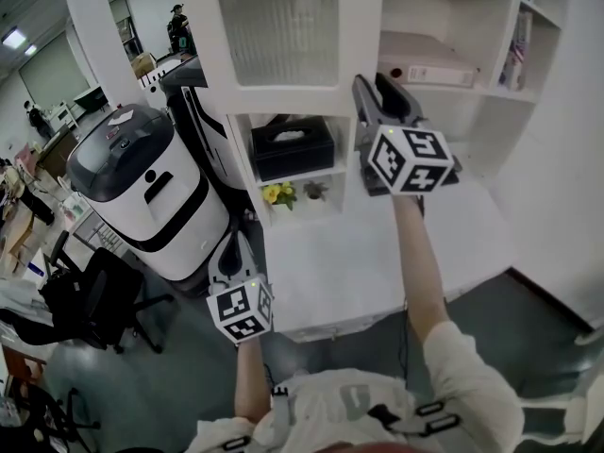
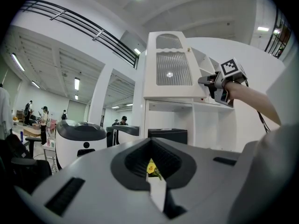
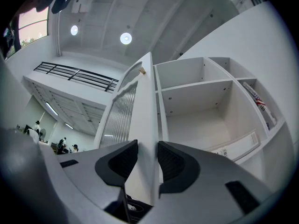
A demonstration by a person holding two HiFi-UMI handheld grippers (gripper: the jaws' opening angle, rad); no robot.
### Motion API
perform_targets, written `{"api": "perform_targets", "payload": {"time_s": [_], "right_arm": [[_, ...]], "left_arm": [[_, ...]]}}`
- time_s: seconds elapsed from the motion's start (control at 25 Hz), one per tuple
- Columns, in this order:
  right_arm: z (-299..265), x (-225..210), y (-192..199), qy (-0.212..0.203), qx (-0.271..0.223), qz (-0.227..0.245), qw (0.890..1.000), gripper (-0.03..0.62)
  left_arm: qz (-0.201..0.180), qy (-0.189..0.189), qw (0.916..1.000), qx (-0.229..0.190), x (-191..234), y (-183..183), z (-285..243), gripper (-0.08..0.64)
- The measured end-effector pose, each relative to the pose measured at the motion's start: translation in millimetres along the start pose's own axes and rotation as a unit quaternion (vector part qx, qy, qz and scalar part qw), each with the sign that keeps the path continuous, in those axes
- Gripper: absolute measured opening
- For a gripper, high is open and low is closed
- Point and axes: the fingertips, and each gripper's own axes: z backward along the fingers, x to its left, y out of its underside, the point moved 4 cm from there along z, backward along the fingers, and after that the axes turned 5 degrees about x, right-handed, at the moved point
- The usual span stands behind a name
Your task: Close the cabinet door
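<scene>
The white cabinet door (image 1: pixel 283 26) with its ribbed glass panel stands swung open at the upper cabinet's left side. My right gripper (image 1: pixel 373 97) reaches up to its lower right corner. In the right gripper view the door's thin edge (image 3: pixel 145 125) runs straight between the two dark pads (image 3: pixel 122 160), which close on it from both sides. From the left gripper view, the door (image 2: pixel 168 66) and the right gripper (image 2: pixel 206 81) at its edge show. My left gripper (image 1: pixel 233 250) hangs low in front of the counter, jaws together with nothing held (image 2: pixel 150 164).
Open shelves (image 1: pixel 453 26) right of the door hold a flat box (image 1: pixel 429 64). Below sit a black box (image 1: pixel 293 147) and yellow flowers (image 1: pixel 276 193) in cubbies. A white counter (image 1: pixel 377 253) lies under my arms. A white machine (image 1: pixel 142 187) and a black chair (image 1: pixel 94 300) stand left.
</scene>
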Motion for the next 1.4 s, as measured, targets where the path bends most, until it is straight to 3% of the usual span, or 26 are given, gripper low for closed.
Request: {"api": "perform_targets", "payload": {"time_s": [0.2,1.4], "right_arm": [[-8,-5,3,0.018,0.0,0.011,1.0,0.118],[-55,-31,15,0.012,0.033,-0.004,0.999,0.117]], "left_arm": [[0.001,-0.002,1.0,0.004,2,3,-1,0.005],[0.003,0.005,0.9999,0.012,-1,9,-23,0.005]]}}
